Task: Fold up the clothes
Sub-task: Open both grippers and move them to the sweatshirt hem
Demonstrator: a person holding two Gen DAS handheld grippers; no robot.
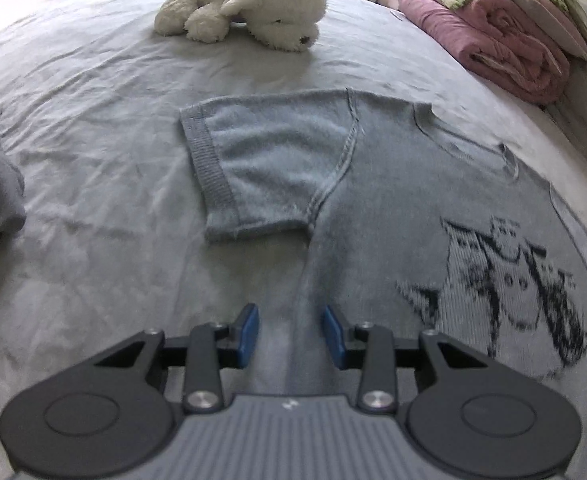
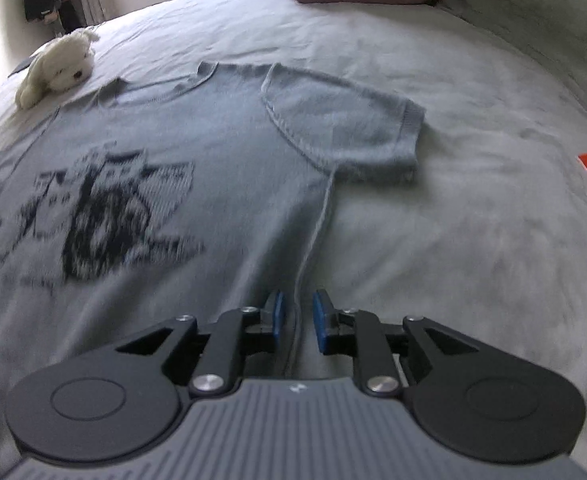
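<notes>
A short-sleeved grey-blue knitted top [image 1: 373,200] lies flat and face up on a grey bedsheet [image 1: 93,160], its long axis running from the grippers toward the collar and the white plush dog [image 1: 249,8] beyond. The left gripper [image 1: 290,336] hangs over the top's left side seam, jaws partly apart and gripping nothing; the right gripper [image 2: 296,322] straddles the opposite seam, jaws narrowly apart, the edge between the pads but unpinched. Each hand appears equally near its own side

One sweater [image 1: 393,208], one plush dog [image 1: 249,8], perhaps two folded blankets [image 1: 505,36].
</notes>
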